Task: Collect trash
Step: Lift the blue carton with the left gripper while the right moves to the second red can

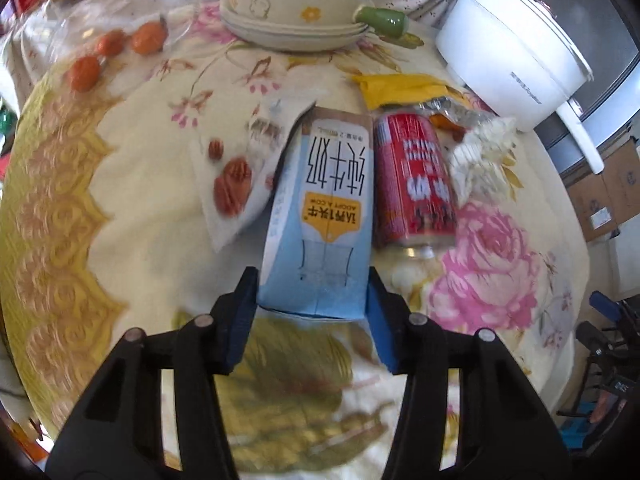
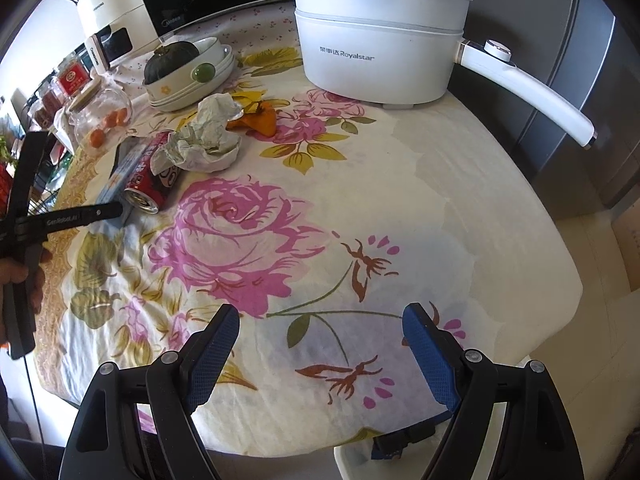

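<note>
Blurred beyond the fingertips: small print on the milk carton (image 1: 320, 216) and red can (image 1: 414, 184). Carton's lower corners hidden behind the finger pads (image 1: 244, 320). Left of the fingers, carton (image 2: 120, 176) mostly hidden behind the other gripper's arm.

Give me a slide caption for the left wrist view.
Left gripper jaws closing around a blue milk carton beside a red can.

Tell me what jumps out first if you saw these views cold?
In the left wrist view, the blue milk carton lies on the floral tablecloth with its near end between the left claw's blue pads, a red drink can lying right beside it. In the right wrist view, the big white Royalstar electric pot stands at the table's far edge, while the right claw hangs open over bare cloth.
</note>
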Tool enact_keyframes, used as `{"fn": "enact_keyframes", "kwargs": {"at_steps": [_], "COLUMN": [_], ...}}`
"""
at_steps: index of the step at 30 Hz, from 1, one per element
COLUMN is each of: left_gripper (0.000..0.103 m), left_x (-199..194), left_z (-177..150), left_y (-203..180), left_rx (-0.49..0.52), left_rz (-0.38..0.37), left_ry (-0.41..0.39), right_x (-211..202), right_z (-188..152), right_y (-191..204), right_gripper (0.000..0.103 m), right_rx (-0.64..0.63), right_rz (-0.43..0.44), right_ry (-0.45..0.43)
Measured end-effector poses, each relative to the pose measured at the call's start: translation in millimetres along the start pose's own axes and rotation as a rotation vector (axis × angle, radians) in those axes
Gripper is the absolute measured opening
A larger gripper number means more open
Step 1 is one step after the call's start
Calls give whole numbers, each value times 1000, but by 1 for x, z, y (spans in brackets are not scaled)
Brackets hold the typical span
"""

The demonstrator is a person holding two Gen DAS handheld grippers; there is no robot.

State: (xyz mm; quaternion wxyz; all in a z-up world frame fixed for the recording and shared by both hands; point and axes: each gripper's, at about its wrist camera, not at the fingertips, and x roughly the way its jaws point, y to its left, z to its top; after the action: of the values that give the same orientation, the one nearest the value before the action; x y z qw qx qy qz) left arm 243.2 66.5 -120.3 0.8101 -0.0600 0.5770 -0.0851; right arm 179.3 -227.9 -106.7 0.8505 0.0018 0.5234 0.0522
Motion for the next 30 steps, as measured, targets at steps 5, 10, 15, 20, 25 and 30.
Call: {"fn": "enact_keyframes", "kwargs": {"at_steps": [5,10,15,20,25,30], "left_gripper": [53,61,75,73,55,54], "left_x": [-14,-20,-29,-11,-7,-40], "left_z": [-31,-58,-51,-35,-38,-58], "left_y": [-1,-1,-1,3,-2,7], "left_rx": [30,49,41,-23,-22,-41], "left_rz": [-18,-60,10,-15,-34,-55], "left_ry": [100,243,172,124,102,39], "right_x": [-9,-14,-15,-14,-11,-15], "right_z": [-5,-11,-17,-21,-22,-20], "right_y": [5,10,12,14,19,28], "right_gripper": [85,85,85,85,85,85], "right_rx": [-23,-36,-21,-13,-20,-30], "right_rz": [5,7,18,14,14,28], "right_ry": [-9,-14,-7,5,14,0]}}
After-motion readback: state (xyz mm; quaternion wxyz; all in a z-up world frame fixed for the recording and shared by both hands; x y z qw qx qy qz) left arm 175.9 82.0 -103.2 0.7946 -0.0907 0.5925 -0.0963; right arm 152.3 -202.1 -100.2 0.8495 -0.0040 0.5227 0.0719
